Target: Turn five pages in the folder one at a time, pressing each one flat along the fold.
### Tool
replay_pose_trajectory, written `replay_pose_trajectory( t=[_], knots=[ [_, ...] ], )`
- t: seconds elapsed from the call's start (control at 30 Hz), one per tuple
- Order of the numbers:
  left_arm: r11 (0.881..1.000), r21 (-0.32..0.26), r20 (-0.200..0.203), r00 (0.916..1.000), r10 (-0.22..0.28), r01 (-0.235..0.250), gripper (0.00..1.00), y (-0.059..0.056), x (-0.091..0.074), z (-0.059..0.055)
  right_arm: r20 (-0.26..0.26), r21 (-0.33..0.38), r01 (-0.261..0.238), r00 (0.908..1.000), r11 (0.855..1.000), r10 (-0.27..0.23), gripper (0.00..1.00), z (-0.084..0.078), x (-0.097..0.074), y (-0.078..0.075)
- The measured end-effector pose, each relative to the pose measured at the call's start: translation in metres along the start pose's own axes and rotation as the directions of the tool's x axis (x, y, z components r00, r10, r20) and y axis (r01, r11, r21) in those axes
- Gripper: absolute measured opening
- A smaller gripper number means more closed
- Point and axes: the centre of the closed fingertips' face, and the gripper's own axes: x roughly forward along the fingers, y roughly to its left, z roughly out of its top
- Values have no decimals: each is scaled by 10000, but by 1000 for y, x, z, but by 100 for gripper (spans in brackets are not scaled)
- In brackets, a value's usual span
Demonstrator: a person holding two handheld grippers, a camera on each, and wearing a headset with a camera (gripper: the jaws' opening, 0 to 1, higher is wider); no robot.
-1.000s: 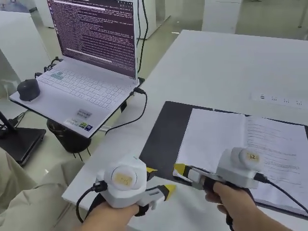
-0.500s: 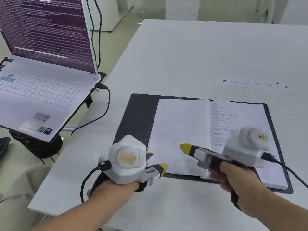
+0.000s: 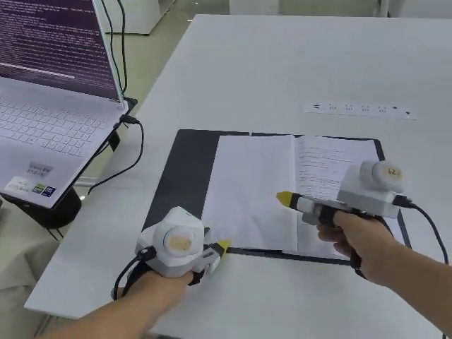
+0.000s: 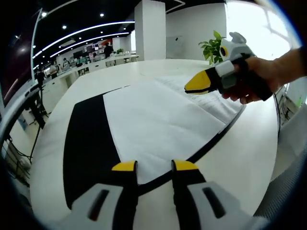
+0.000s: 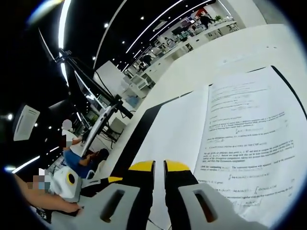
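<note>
The folder (image 3: pixel 185 176) lies open on the white table, black inner cover on the left. A blank white page (image 3: pixel 247 183) lies left of the fold and a printed page (image 3: pixel 328 159) right of it. My right gripper (image 3: pixel 284 200) is shut with nothing in it and hovers over the blank page close to the fold. In the right gripper view its jaws (image 5: pixel 159 166) point across both pages (image 5: pixel 249 124). My left gripper (image 3: pixel 222 247) is open at the folder's near edge. The left gripper view shows that edge between its jaws (image 4: pixel 154 166), with the right gripper (image 4: pixel 197 84) above the pages.
An open laptop (image 3: pixel 49 92) stands off the table's left edge, its cable (image 3: pixel 131 152) hanging beside the folder. A white power strip (image 3: pixel 357 109) lies on the table beyond the folder. Bare tabletop (image 3: pixel 282 63) stretches behind it.
The head camera has swung right and down. My right gripper has moved from the blank page's near left corner across it to the fold. My left gripper has come up to the folder's near edge.
</note>
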Motion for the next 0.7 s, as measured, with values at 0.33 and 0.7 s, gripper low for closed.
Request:
replay_pose_trajectory(
  t=[0.33,0.7],
  knots=[
    [9998,17,-35,9998,178,-178,27,0,-1,1,242,1828,307,9991,9827,-358,0,22,15,-16],
    [9996,-3,31,9996,270,-270,27,2,0,-1,-46,2952,467,9989,9543,-474,0,30,32,-31]
  ],
)
